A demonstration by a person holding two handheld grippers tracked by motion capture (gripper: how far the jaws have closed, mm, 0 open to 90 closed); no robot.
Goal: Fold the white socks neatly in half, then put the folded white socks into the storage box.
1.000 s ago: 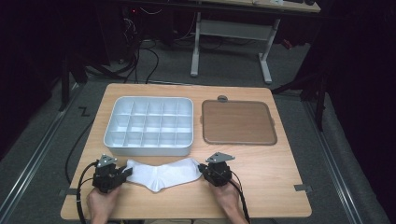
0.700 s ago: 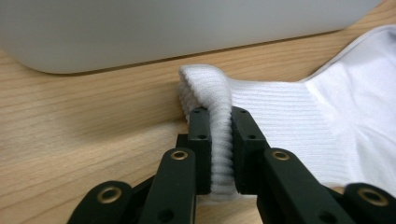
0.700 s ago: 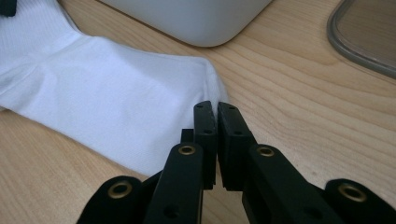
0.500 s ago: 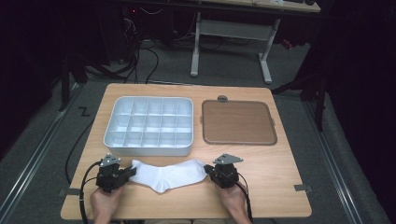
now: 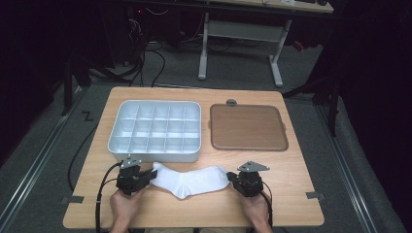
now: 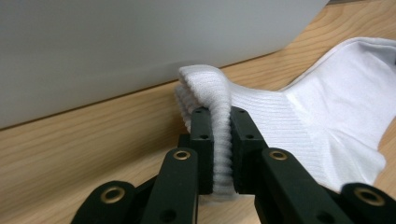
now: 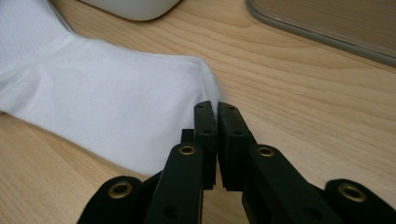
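In the high view's lower middle I have the white ribbed cotton sock (image 5: 190, 179) stretched on the wooden table (image 5: 291, 194); my left gripper (image 6: 222, 116) has just clamped its cuff, my right gripper (image 7: 216, 109) pinches its toe.

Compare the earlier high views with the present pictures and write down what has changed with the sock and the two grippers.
The left gripper has just closed on the ribbed cuff of the white sock. Both grippers drew back toward the person, the right gripper also sliding rightward, its jaws shut at the toe. The sock came along, away from the divided tray. The tray and the brown-topped lid stayed put.
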